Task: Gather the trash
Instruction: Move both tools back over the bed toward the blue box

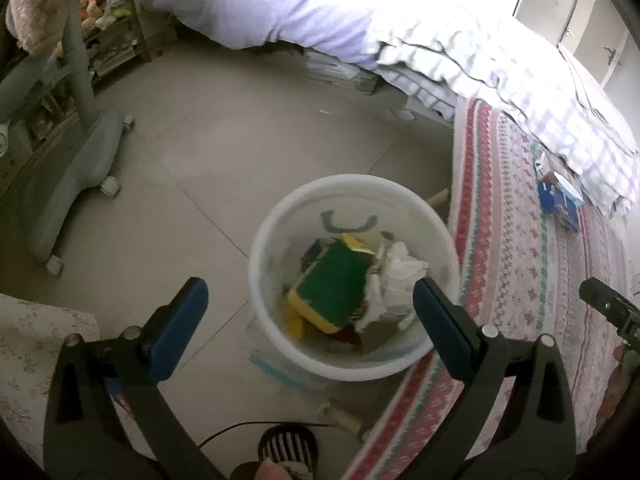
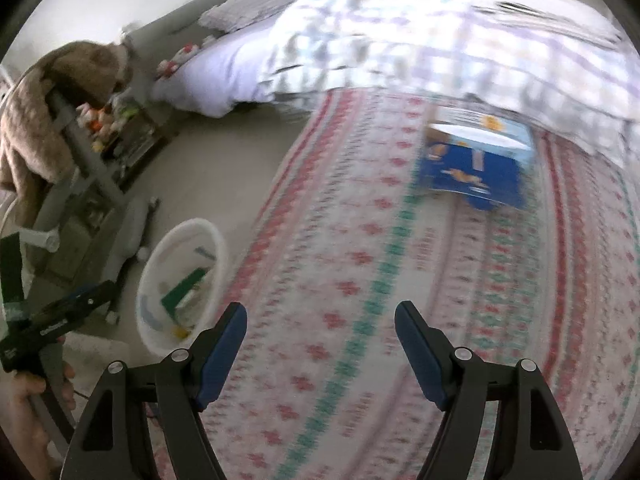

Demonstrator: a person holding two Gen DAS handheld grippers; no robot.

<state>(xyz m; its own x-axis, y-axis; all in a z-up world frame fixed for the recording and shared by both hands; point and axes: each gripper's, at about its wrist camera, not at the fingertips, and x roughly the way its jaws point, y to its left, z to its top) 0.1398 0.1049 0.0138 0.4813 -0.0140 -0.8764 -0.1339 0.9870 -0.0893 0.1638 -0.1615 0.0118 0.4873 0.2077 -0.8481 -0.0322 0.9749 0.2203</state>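
Left gripper [image 1: 310, 312]: jaws spread wide, nothing between them, hovering over the white bin [image 1: 352, 364]. Bin stands on tile floor [image 1: 192, 148], right next to edge of patterned rug [image 1: 532, 264]. Inside bin: green-and-yellow carton [image 1: 330, 290] lying tilted, crumpled white tissue [image 1: 396, 276] just beside it on the right, other scraps underneath, too blurred to ID. Small pale bits on floor near bin base. Grey wheeled stand base [image 1: 76, 184] off to the left; bed w/ lilac sheet [image 1: 296, 4] and checked duvet [image 1: 500, 76] at back.

Right gripper [image 2: 320, 340]: also open wide, empty, held above the rug [image 2: 360, 280], pointing toward a blue box [image 2: 474, 164]. Box rests on rug, close under hanging edge of duvet [image 2: 440, 32]; view motion-blurred, print on box unreadable. Same box visible in left wrist view [image 1: 560, 198], well apart from bin, over by the bed.

From right wrist view, bin [image 2: 180, 276] sits lower left w/ green carton showing inside. Brown fleece garment [image 2: 44, 120] draped over grey stand, upper left.
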